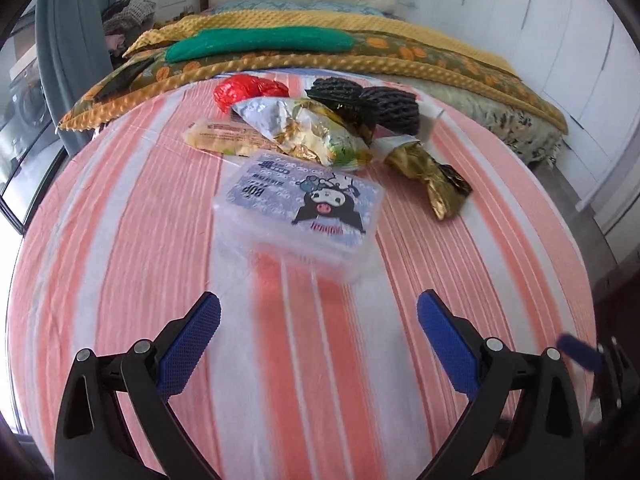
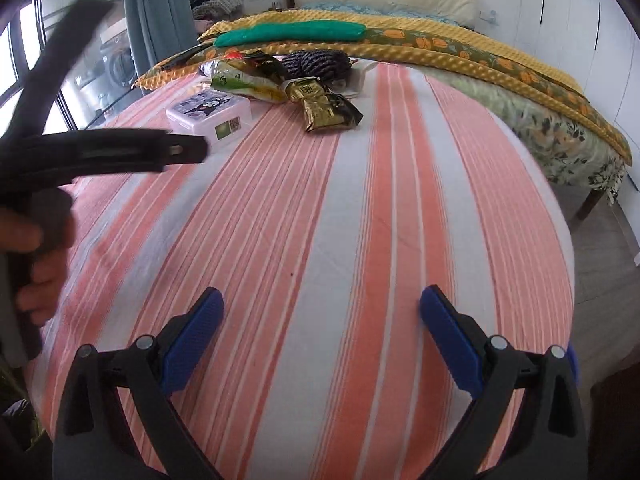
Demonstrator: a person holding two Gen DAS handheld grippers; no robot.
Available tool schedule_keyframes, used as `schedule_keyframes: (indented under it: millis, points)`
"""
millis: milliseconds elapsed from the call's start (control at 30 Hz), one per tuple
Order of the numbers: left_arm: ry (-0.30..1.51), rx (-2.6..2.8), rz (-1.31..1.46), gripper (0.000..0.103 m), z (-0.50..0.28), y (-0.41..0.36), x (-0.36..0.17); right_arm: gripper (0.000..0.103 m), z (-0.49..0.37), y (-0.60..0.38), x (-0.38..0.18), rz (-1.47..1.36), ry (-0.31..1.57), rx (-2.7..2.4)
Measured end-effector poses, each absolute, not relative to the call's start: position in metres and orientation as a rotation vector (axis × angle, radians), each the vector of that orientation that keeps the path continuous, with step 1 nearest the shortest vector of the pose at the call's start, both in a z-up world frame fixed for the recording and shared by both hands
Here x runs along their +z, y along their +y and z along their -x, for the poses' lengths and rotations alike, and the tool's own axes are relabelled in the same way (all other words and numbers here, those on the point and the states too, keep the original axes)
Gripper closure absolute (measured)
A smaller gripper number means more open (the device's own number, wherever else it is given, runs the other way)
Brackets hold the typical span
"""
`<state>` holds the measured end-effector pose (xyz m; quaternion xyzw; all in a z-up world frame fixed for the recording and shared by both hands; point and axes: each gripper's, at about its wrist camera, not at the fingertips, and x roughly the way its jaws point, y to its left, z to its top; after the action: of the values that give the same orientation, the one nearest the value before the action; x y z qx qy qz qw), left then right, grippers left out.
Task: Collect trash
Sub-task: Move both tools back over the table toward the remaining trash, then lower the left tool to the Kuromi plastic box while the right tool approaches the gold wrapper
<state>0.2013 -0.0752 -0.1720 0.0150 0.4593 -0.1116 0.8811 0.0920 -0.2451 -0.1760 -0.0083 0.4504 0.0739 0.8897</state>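
Left tool (image 1: 318, 316): spread, empty | Right tool (image 2: 320, 312): spread, empty | Trash: wrappers piled on bed behind clear plastic box (image 1: 298, 208), gold wrapper (image 1: 430, 172) beside it | Risk: crinkled foil may slip from the pads; box obstructs left approach.

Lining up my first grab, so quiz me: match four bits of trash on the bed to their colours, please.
1 crumpled bag
2 foam nets
3 twisted wrapper
4 lidded box

a black
b clear, cartoon on top
c gold
d red

Pairs: 1-d, 2-a, 3-c, 4-b
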Motion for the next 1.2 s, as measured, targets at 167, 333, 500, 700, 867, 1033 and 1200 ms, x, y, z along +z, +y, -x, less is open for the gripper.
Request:
schedule_keyframes:
  millis: [167,333,500,700,867,1033,1200]
  points:
    - [0.972,-0.122,0.029,0.005,-0.221,-0.056,-0.179,0.007,-0.089,-0.244,-0.175,0.022,0.921,0.159]
    - [0.961,0.012,0.079,0.005,-0.205,0.017,-0.176,0.007,-0.09,-0.243,-0.175,0.019,0.923,0.156]
    - [0.916,-0.06,0.13,0.006,-0.193,0.044,-0.164,0.007,-0.092,-0.242,-0.176,0.029,0.926,0.146]
    - [0.97,-0.258,-0.011,0.006,-0.23,-0.02,-0.158,0.006,-0.092,-0.243,-0.176,0.028,0.925,0.142]
    - [1.005,-0.191,-0.113,0.012,-0.26,-0.039,-0.175,0.006,-0.092,-0.244,-0.177,0.024,0.923,0.138]
    - [0.985,-0.248,-0.121,0.035,-0.244,-0.027,-0.171,0.006,-0.092,-0.244,-0.177,0.024,0.923,0.14]
    - [0.974,-0.315,-0.148,0.035,-0.195,0.003,-0.17,0.006,-0.091,-0.245,-0.177,0.02,0.92,0.136]
